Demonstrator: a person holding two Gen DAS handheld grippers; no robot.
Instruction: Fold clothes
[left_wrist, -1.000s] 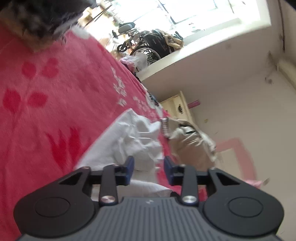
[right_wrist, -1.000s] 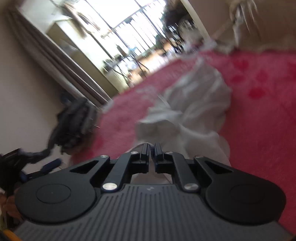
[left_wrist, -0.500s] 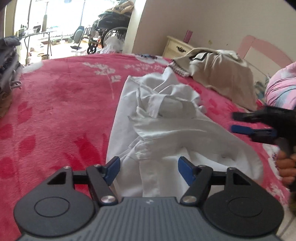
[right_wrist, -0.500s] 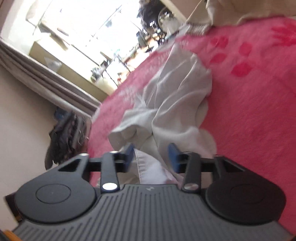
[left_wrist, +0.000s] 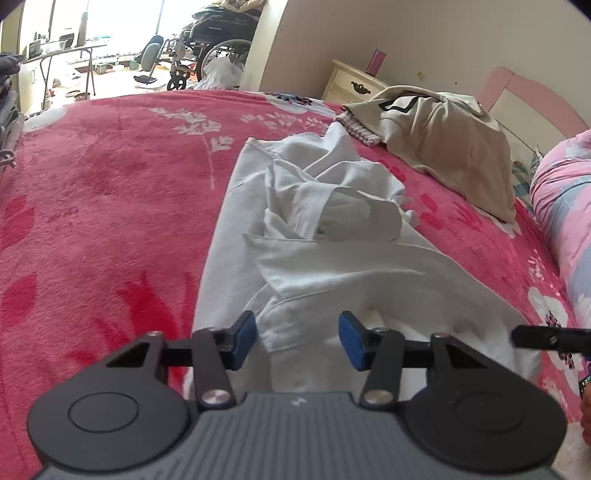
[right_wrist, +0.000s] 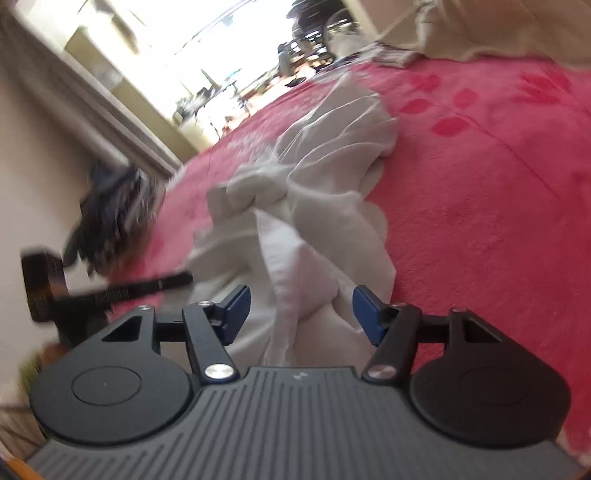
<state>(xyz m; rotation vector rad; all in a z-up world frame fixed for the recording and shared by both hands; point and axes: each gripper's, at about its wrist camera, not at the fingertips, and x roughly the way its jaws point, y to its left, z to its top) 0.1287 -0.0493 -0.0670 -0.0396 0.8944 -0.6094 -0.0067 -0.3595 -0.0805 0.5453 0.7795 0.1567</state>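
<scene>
White garment (left_wrist: 332, 251) lies rumpled along the bed (left_wrist: 92, 206), with the near hem reaching between both pairs of tongs. Left tongs (left_wrist: 297, 339) stand wide open with nothing gripped; the cloth edge sits in the gap under the blue pads, and whether it touches them cannot be told. Right tongs (right_wrist: 301, 314) are likewise spread wide and empty, a raised ridge of the same fabric running up between the fingers. Judging from this, the garment is neither flat nor folded, so good work here would mean each pair closing on a single layer at an outer corner of the hem, well apart from the other, and drawing it taut to smooth the bunched middle. Beyond it, a beige garment (left_wrist: 454, 144) is heaped near the headboard, apart from the white one.
</scene>
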